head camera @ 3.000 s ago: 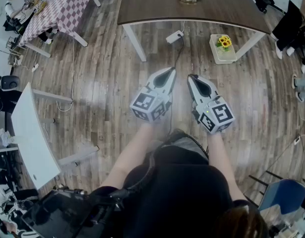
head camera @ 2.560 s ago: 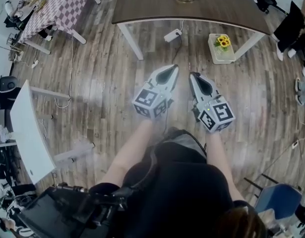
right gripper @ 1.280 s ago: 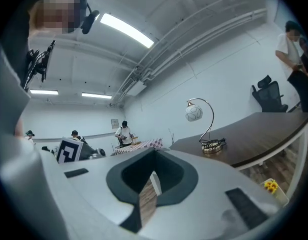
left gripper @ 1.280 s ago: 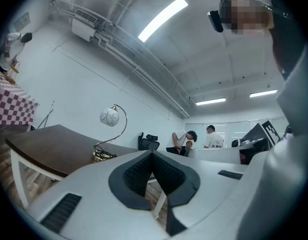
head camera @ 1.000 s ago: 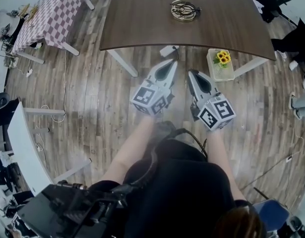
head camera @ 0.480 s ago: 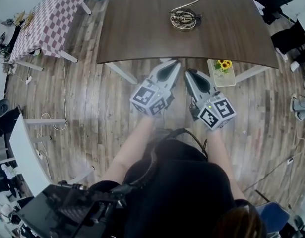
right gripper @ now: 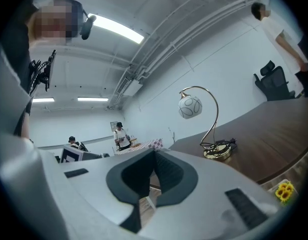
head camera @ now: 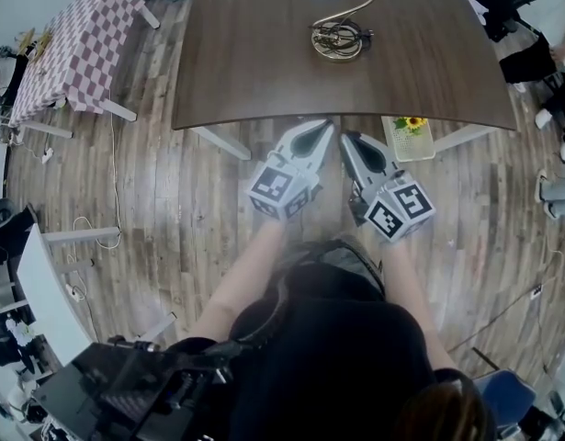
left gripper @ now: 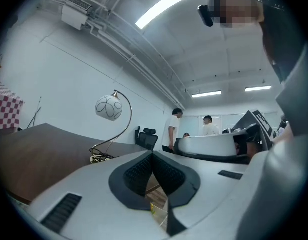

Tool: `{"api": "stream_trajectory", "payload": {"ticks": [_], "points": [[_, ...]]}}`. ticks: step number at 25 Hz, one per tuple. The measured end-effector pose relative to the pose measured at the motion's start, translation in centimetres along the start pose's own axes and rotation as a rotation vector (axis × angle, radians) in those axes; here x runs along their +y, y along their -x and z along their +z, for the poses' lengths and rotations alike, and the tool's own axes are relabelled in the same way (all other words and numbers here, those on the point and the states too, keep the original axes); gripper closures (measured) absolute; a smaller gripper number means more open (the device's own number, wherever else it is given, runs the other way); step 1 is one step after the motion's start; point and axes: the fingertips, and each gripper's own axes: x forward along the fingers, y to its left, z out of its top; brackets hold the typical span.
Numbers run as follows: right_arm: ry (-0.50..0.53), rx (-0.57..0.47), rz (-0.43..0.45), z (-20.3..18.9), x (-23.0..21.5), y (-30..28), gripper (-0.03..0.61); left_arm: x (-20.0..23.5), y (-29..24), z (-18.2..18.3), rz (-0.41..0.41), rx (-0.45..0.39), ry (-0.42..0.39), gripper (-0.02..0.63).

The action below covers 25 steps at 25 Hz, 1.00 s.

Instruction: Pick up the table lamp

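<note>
Both pairs of jaws are clenched on nothing: the left gripper [head camera: 314, 129] and right gripper [head camera: 351, 141] sit side by side at the near edge of the dark brown wooden table [head camera: 245, 53]. The upright table lamp with white globe shade, arched gold stem and round base [head camera: 337, 39] stands on the far middle, well apart and straight ahead (neither hand clearly nearer, I judge). Around lie a wood-plank floor [head camera: 172, 209] and, far left, a red-checked table [head camera: 71, 44]
</note>
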Motion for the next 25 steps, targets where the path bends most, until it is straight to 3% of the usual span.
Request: {"api": "stream_trajectory", "payload": {"ticks": [11,25], "points": [[-0.054,0.013,0.074,0.3,-1.8,-3.0,0.575,2.8,-2.1,0.0,0.062,-0.011,0.026,0.611],[-0.094,0.042,0.155,1.7,-7.4,-8.0,0.575,7.6,-8.0,-0.5,0.133,0.027,0.050,0.613]]}}
